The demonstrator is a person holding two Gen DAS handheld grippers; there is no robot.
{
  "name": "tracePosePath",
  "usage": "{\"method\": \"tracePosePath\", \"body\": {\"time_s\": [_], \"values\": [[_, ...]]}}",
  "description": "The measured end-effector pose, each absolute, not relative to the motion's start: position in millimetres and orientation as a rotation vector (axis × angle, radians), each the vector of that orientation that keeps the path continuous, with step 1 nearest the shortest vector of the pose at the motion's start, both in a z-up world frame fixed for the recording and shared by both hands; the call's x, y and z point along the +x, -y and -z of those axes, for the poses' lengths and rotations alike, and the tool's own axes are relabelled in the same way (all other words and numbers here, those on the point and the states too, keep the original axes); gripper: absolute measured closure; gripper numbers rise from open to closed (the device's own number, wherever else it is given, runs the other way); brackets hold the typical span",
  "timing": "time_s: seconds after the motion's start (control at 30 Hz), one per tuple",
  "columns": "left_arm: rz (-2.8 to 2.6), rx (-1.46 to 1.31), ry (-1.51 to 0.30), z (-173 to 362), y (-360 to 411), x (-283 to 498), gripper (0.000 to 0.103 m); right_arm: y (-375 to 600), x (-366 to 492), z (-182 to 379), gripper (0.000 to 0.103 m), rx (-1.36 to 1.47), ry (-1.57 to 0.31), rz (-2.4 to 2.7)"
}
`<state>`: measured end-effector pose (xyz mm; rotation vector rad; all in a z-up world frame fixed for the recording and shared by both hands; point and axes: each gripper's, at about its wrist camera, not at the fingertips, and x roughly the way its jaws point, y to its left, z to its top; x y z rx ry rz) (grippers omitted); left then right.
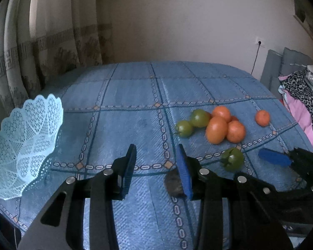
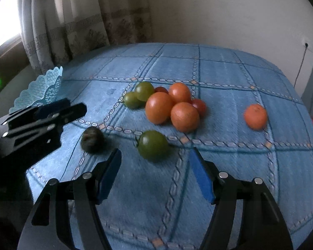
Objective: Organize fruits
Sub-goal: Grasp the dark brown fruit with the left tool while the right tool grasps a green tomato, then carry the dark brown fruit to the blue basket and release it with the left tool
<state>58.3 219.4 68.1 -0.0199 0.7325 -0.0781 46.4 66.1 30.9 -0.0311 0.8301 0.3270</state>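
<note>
A: Both tongs stand with jaws spread and nothing between them. Left gripper hovers low over the blue patterned tablecloth; a dark mottled fruit lies just beside its right finger, partly hidden, and contact cannot be judged.

B: And the right gripper?

A: Its blue pads are set wide apart, with a lone green tomato ahead of the gap, not touched. The dark mottled fruit sits to that tomato's left, near the left gripper's tip.

B: Where is the remaining fruit?

A: A cluster lies further back on the cloth: three large orange tomatoes touching one another, two smaller green tomatoes touching on their left, and two small red tomatoes tucked behind. One orange tangerine rests well apart to the right.

B: The container?

A: A pale blue lace-pattern basket stands at the cloth's left edge, with no fruit seen in it.

B: The room?

A: Patterned curtains hang behind on the left beside a bright window; a plain pale wall carries a socket with a dark cable. Folded clothes, pink and leopard-print, are piled at the right.
</note>
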Motion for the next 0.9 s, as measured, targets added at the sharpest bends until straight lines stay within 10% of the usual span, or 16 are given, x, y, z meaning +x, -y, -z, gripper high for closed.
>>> {"method": "tracePosePath", "body": {"time_s": [0.2, 0.53, 0.77, 0.9], "values": [[0.097, -0.038, -0.781, -56, -225, 63, 0.061, -63, 57, -16, 0.068, 0.029, -0.86, -0.339], [0.194, -0.059, -0.817, -46, -211, 55, 0.031, -31, 47, -28, 0.068, 0.115, -0.781, -0.275], [0.209, -0.039, -0.855, -33, -203, 59, 0.032, -30, 47, -27, 0.068, 0.117, -0.785, -0.275], [0.208, -0.011, -0.871, -26, -193, 61, 0.057, -33, 47, -26, 0.068, 0.11, -0.789, -0.281]]}}
